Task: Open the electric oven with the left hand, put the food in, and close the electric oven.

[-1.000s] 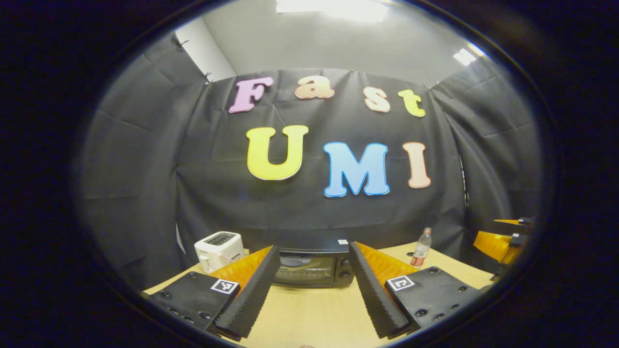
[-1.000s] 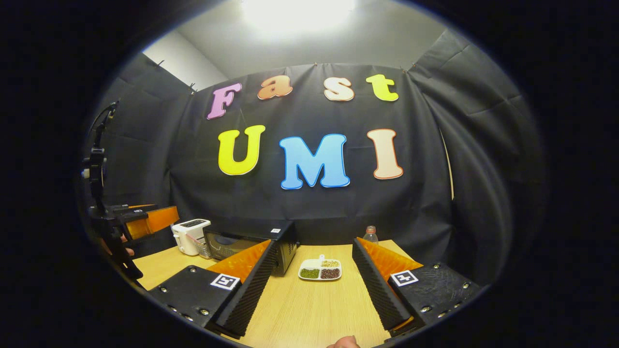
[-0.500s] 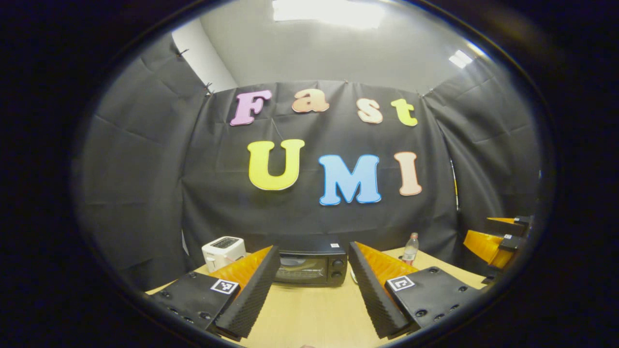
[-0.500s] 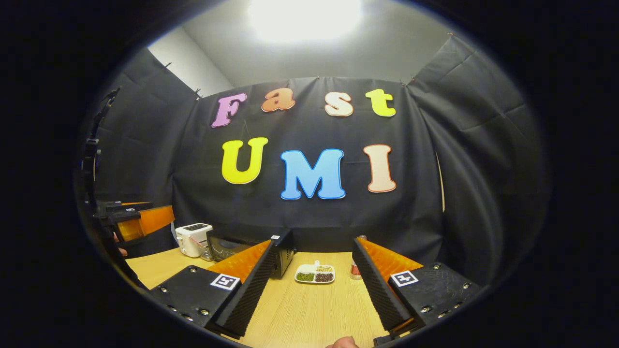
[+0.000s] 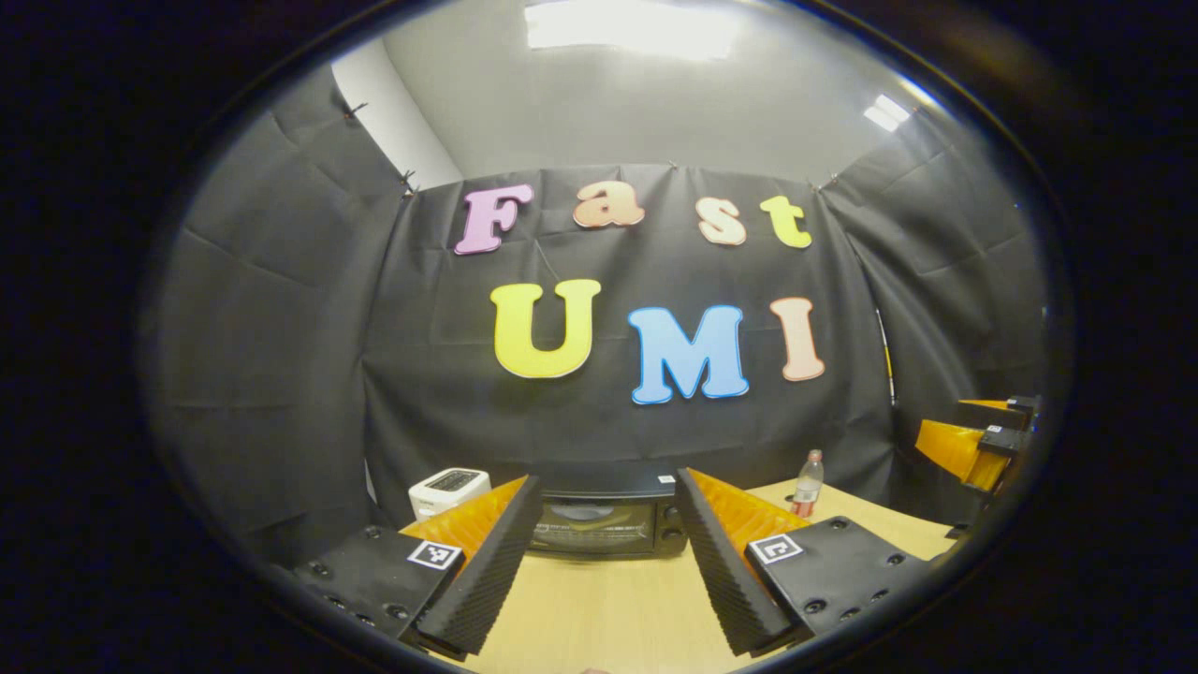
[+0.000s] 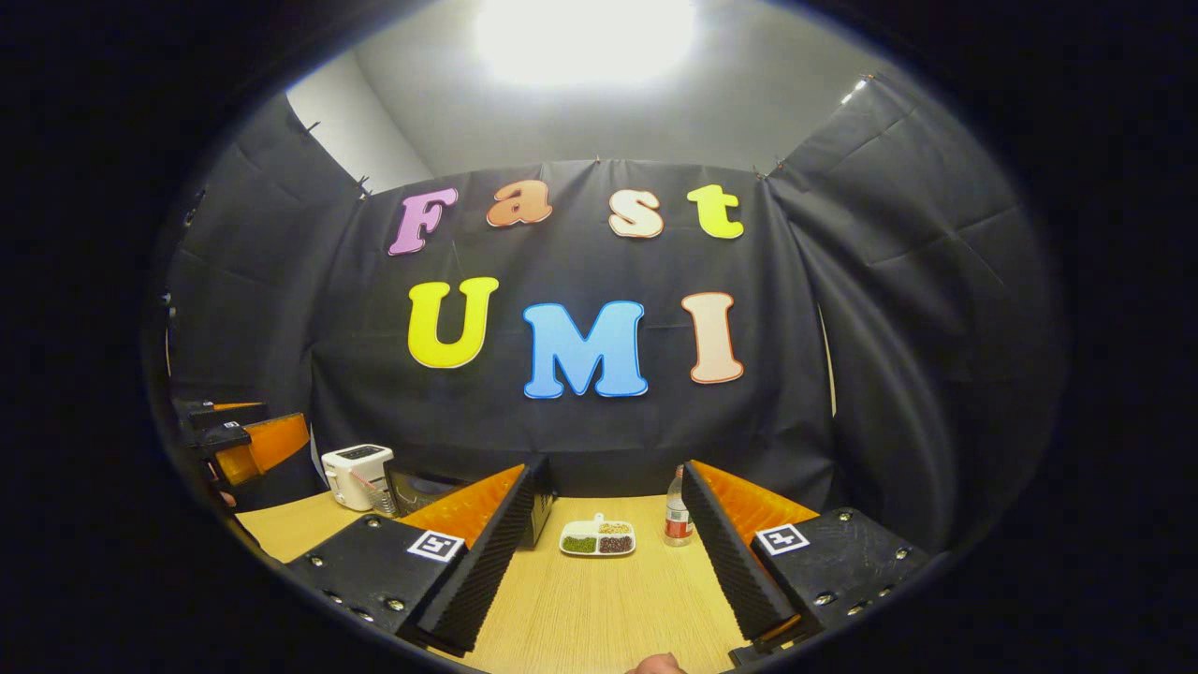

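The black electric oven (image 5: 604,524) stands at the back of the wooden table with its door closed. It sits straight ahead between the fingers of my left gripper (image 5: 604,562), which is open and holds nothing. In the right gripper view the oven (image 6: 423,490) is partly hidden behind a finger. A white divided plate of food (image 6: 598,538) with green, dark and pale portions lies on the table ahead of my right gripper (image 6: 604,562), also open and well short of it. The left gripper (image 6: 245,440) appears at the far left there, and the right gripper (image 5: 973,440) at the far right of the left gripper view.
A white toaster (image 5: 449,488) stands left of the oven. A clear bottle with a red label (image 6: 676,520) stands just right of the plate. The light wooden table (image 6: 599,608) stretches bare in front of both grippers. Black cloth walls close the booth.
Both cameras have tilted and shifted, so the oven, plate and bottle sit a little differently in view. The bottle now shows fully beside the plate. Both grippers stay open.
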### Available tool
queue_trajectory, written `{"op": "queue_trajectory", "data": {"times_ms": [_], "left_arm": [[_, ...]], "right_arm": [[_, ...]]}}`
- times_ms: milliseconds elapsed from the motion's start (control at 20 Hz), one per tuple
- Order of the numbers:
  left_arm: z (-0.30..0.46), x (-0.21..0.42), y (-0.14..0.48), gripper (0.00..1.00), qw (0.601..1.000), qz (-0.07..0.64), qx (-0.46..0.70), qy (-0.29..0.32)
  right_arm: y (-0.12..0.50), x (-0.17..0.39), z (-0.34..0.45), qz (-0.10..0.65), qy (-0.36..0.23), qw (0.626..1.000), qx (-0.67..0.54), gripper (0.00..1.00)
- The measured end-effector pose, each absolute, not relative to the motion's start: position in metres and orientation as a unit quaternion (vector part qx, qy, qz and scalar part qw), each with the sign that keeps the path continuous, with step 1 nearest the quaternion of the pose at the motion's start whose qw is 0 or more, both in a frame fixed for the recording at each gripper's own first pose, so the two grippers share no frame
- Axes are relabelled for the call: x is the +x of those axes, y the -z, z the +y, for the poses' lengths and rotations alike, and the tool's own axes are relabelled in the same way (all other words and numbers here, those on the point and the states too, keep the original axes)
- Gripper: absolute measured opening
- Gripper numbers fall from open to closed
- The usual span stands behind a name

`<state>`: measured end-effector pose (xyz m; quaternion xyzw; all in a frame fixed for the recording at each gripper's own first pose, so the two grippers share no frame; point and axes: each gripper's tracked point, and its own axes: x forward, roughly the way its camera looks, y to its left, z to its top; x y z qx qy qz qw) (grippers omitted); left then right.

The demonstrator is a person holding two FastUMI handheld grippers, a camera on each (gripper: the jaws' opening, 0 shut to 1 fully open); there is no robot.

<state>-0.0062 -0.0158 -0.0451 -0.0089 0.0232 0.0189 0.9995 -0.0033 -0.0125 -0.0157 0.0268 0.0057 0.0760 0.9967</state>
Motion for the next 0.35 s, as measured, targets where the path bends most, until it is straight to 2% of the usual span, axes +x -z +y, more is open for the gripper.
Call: {"op": "queue_trajectory", "data": {"times_ms": [350], "left_arm": [[-0.0061,-0.0047,0.0372,1.00,1.000,0.015,-0.001,-0.021]], "right_arm": [[0.0100,0.0029,-0.0107,0.005,-0.066,0.998,0.021,0.98]]}}
